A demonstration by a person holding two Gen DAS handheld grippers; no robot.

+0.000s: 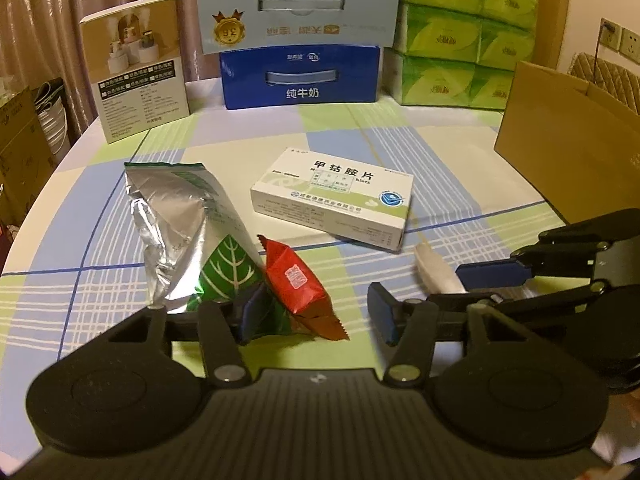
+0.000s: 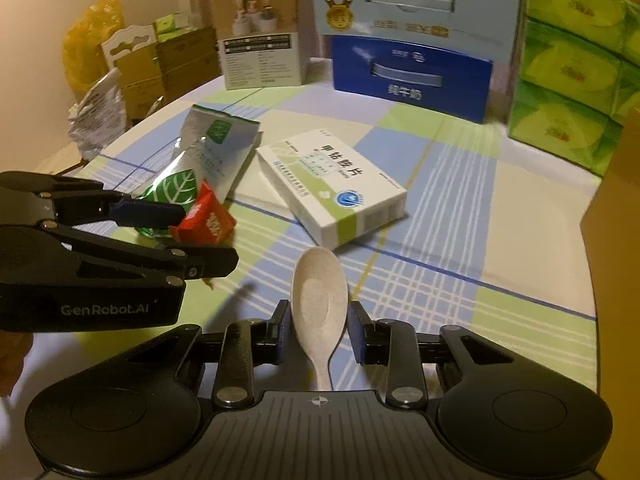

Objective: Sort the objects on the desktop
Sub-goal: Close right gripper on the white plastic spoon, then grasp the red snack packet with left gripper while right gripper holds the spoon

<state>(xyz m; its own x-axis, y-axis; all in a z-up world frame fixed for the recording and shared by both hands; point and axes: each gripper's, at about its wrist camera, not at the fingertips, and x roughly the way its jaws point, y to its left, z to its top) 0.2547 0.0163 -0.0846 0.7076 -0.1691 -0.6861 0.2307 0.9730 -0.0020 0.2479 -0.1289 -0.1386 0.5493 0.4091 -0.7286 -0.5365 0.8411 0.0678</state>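
Between right gripper [image 2: 320, 334] pads | spoon [image 2: 319, 304] | bowl pointing away

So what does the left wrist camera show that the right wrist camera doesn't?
Only the left wrist view shows the wall sockets and the open cardboard box. Only the right wrist view shows the yellow bag and the whole spoon. Both show the medicine box, red packet and foil pouch.
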